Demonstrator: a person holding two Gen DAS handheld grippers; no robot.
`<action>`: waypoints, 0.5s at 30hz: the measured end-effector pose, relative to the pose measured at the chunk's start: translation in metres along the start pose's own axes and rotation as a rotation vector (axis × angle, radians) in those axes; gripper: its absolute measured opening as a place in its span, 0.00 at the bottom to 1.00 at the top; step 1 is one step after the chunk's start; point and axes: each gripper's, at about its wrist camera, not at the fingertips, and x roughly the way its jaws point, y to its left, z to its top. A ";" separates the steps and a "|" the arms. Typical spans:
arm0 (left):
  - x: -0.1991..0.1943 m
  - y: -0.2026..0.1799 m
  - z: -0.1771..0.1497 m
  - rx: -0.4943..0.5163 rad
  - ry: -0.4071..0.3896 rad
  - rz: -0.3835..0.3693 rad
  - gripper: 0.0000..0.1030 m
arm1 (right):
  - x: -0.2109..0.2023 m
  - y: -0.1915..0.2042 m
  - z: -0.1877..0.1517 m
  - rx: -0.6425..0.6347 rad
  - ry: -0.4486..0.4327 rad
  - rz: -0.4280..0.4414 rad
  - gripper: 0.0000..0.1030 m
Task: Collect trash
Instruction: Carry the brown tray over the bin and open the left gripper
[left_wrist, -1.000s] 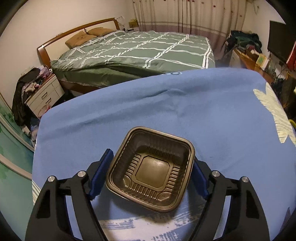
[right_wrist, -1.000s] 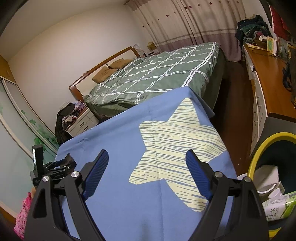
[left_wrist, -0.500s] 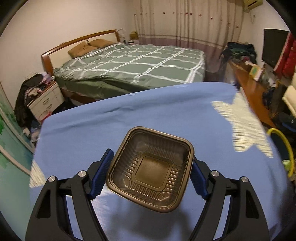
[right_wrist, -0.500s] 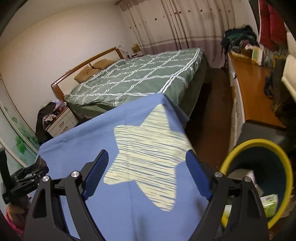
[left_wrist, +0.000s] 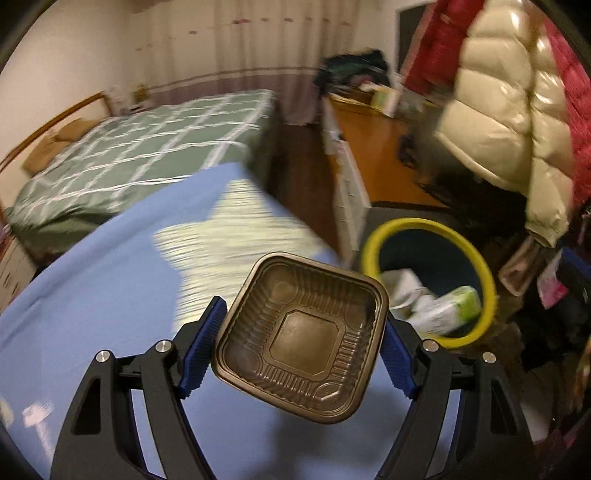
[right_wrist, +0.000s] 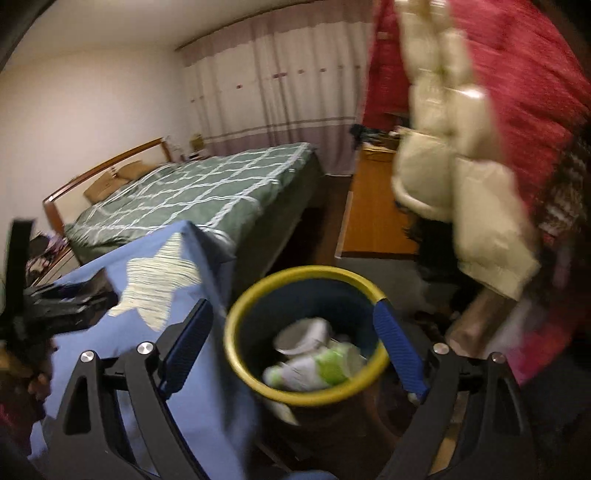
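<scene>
The left tongs (left_wrist: 301, 349), clamped on the square brown plastic tray (left_wrist: 301, 349), carry it toward the yellow-rimmed dark bin (left_wrist: 476, 258); next comes release above it. The right tongs (right_wrist: 293, 349) gape, holding nothing.

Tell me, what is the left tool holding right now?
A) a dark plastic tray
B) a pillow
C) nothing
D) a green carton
A: the left gripper has its blue fingers clamped on both sides of the dark tray, held above the blue cloth.
</scene>
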 end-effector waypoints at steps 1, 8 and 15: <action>0.007 -0.016 0.007 0.018 0.007 -0.013 0.75 | -0.006 -0.010 -0.005 0.017 0.000 -0.008 0.82; 0.058 -0.112 0.045 0.096 0.053 -0.099 0.75 | -0.024 -0.060 -0.026 0.092 0.007 -0.039 0.82; 0.104 -0.157 0.053 0.124 0.110 -0.118 0.81 | -0.021 -0.088 -0.030 0.160 0.011 -0.054 0.82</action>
